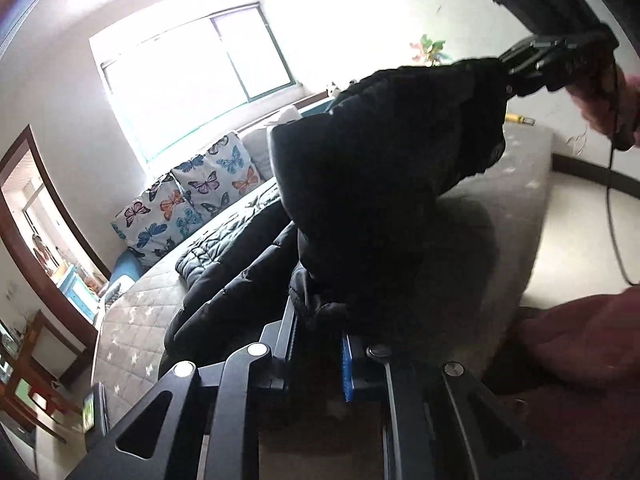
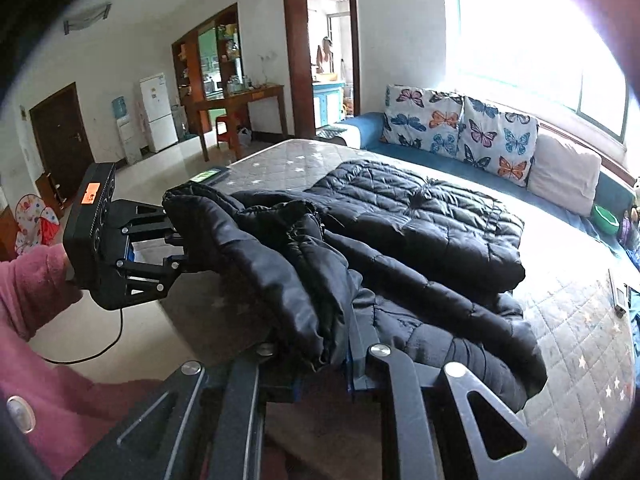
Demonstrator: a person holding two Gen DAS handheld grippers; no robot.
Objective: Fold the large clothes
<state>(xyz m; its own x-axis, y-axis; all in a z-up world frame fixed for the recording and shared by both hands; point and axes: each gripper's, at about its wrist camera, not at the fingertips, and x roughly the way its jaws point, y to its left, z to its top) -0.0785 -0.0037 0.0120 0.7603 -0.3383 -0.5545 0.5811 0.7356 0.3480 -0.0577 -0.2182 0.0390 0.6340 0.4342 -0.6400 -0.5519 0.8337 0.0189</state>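
Right wrist view: a quilted mattress [image 2: 580, 320] fills a bright living room, butterfly cushions [image 2: 460, 128] behind it. The black puffer jacket [image 2: 420, 220] sprawls across it — one edge pinched in the left gripper [image 2: 180, 244], another clamped between the right gripper [image 2: 324, 364] fingers.

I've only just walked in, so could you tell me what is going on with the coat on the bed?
A person in a pink sleeve holds a two-finger gripper in each hand and is folding a black puffer jacket on a quilted mattress. The left gripper is shut on one edge of the jacket, and the right gripper is shut on another part nearer the camera. That held part is raised off the mattress; the rest lies spread out towards the butterfly cushions.
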